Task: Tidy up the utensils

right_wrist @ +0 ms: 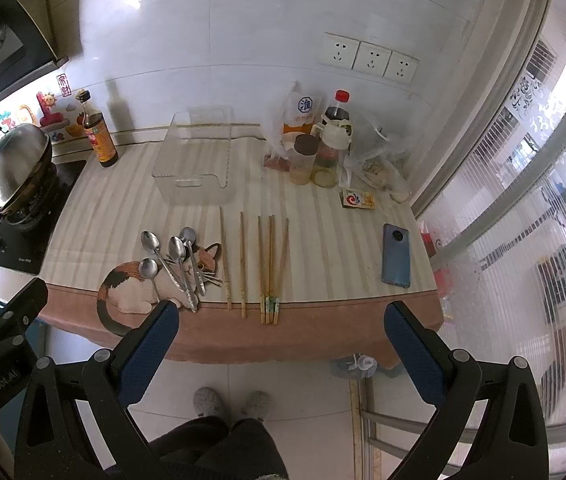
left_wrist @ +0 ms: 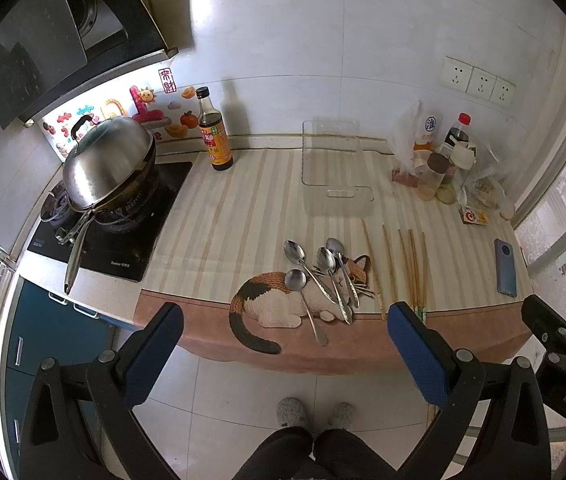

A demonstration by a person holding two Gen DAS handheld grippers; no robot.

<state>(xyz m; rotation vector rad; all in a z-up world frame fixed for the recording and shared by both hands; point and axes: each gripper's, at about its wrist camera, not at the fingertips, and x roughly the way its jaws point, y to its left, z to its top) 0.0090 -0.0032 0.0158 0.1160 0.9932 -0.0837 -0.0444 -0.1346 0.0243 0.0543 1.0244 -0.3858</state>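
Left gripper (left_wrist: pixel 283 344) and right gripper (right_wrist: pixel 281 340) hover side by side (jaws spread wide, holding nothing).

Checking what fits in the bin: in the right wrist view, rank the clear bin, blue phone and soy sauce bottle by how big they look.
1. clear bin
2. blue phone and soy sauce bottle look about alike; the bottle stands farther back, so I won't rank them.

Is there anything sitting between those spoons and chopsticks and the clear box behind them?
Nothing visible. Bare striped tablecloth separates the four metal spoons and five wooden chopsticks from the empty clear plastic bin. The dark sauce bottle and blue phone stand off to the sides.
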